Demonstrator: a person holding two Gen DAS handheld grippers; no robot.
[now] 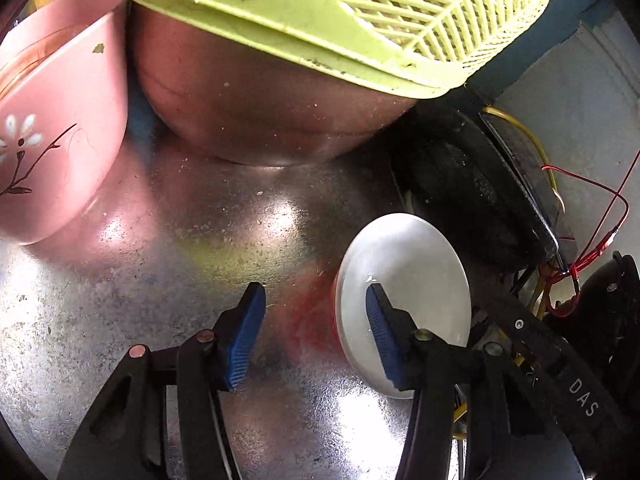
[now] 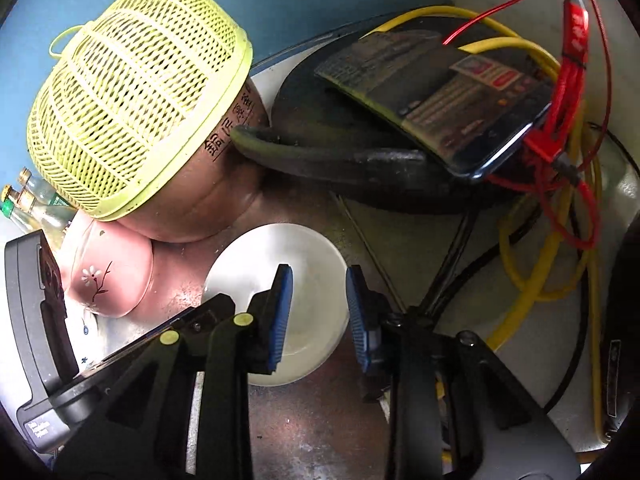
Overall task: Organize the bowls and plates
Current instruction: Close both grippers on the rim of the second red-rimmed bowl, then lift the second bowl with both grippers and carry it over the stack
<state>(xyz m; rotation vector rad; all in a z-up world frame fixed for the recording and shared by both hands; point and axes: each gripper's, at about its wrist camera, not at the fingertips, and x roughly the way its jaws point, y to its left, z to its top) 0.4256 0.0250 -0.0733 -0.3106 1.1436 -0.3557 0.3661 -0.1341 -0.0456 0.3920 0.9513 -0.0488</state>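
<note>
A small white bowl (image 2: 304,280) sits on a shiny metal surface (image 1: 180,280); it shows at the right of the left wrist view (image 1: 416,264). My right gripper (image 2: 319,312) is open, its jaws straddling the bowl's right rim. My left gripper (image 1: 316,328) is open and empty just left of the bowl, its right finger in front of it. A pink flowered bowl (image 1: 56,120) stands at the far left, also seen in the right wrist view (image 2: 108,276). A brown pot (image 1: 256,108) sits behind, capped by a yellow-green mesh basket (image 1: 340,12).
A black pan (image 2: 360,160) holds a phone (image 2: 448,92) at the back right, with yellow cables (image 2: 520,272) and red cables (image 2: 572,92) tangled beside it. Glass bottles (image 2: 28,200) stand at the far left. A blue wall (image 2: 280,8) lies behind.
</note>
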